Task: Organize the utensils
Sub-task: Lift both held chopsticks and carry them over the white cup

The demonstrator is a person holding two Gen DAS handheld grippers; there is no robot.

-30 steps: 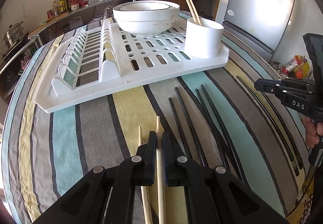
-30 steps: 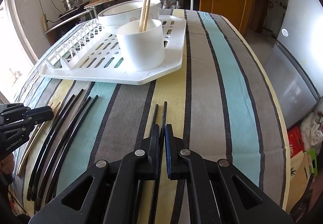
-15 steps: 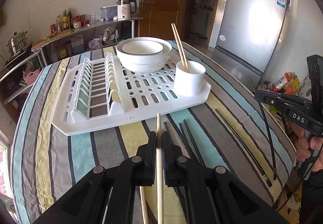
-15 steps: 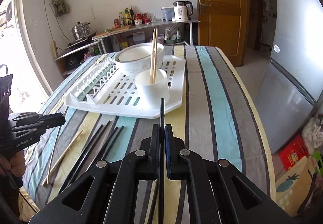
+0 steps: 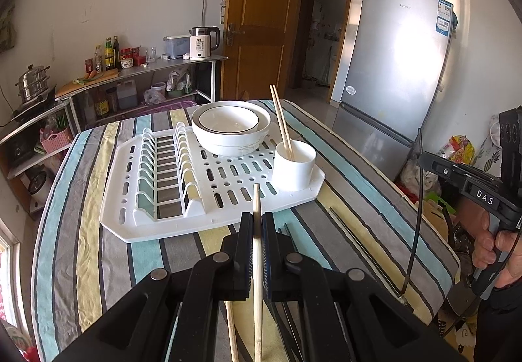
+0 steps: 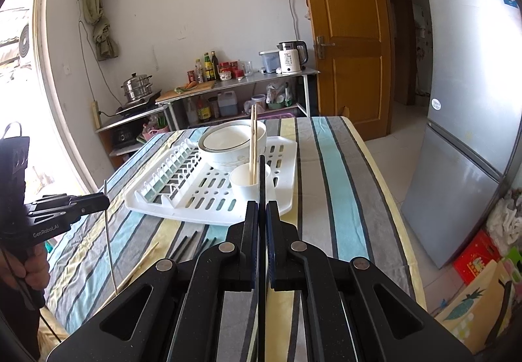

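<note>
My left gripper is shut on a wooden chopstick and holds it well above the striped table. My right gripper is shut on a black chopstick, also lifted. A white cup with two wooden chopsticks stands on the right of the white drying rack; it also shows in the right wrist view. Black chopsticks and one wooden chopstick lie on the table in front of the rack.
Stacked white bowls sit at the back of the rack. A fridge stands to the right of the table, a shelf with a kettle behind it. The other gripper shows at the edge of each view: the right, the left.
Both grippers have risen from the table and pulled back, each lifting its chopstick. The rack and cup now look smaller and farther.
</note>
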